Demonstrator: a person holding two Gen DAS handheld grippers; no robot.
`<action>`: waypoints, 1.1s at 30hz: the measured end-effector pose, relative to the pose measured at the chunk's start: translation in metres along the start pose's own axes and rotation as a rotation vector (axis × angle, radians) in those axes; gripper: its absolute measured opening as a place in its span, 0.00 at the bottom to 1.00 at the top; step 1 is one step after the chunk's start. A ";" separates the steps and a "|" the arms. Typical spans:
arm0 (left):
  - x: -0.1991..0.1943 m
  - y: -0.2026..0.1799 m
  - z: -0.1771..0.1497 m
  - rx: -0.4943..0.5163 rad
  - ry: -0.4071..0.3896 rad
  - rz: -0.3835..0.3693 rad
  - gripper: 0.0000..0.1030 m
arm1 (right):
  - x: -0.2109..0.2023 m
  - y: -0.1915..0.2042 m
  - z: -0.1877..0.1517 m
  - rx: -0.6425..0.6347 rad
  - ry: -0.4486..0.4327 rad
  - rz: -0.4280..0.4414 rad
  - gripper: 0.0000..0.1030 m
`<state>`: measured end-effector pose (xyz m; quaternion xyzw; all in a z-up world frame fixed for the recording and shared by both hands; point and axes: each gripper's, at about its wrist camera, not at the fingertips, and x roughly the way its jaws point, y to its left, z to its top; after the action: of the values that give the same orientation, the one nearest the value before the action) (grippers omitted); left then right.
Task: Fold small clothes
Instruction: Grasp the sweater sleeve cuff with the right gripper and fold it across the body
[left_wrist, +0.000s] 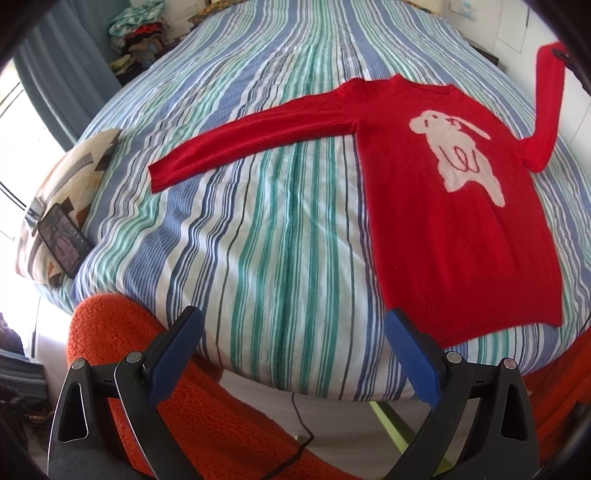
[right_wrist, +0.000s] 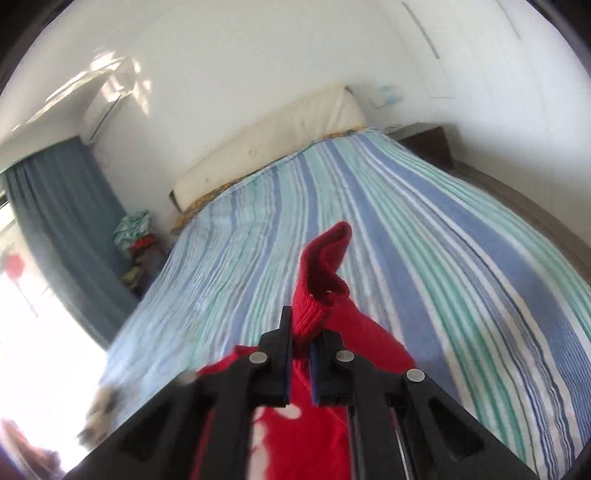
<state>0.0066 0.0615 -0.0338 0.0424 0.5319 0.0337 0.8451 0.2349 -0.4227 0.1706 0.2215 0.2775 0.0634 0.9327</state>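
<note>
Striped bed (left_wrist: 258, 221), red sweater (left_wrist: 443, 221) spread ahead.
Left tongs (left_wrist: 293, 354) gape empty; right tongs (right_wrist: 300, 354) pinch a lifted sleeve (right_wrist: 321, 280).

The left gripper (left_wrist: 293, 334) hangs tilted downward, jaws spread wide and empty. The right gripper (right_wrist: 300, 334), apparently raised, is clamped on a red cuff (right_wrist: 317, 291).

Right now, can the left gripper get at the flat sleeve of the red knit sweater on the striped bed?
Probably yes. The left gripper is open and empty, and only bare striped bedsheet lies between it and the flat sleeve. The right gripper holds the other sleeve well away.
</note>
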 end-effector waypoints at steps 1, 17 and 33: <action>0.000 0.003 -0.001 -0.007 -0.001 0.003 0.96 | 0.015 0.027 -0.001 -0.039 0.023 0.042 0.07; 0.019 0.035 -0.008 -0.122 0.039 0.013 0.96 | 0.097 0.054 -0.079 -0.110 0.346 0.198 0.72; 0.002 0.016 0.000 -0.069 0.003 0.054 0.96 | 0.148 -0.075 -0.180 -0.485 0.467 -0.504 0.64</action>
<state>0.0069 0.0776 -0.0335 0.0274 0.5302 0.0747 0.8441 0.2608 -0.3858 -0.0701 -0.0998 0.5039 -0.0550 0.8562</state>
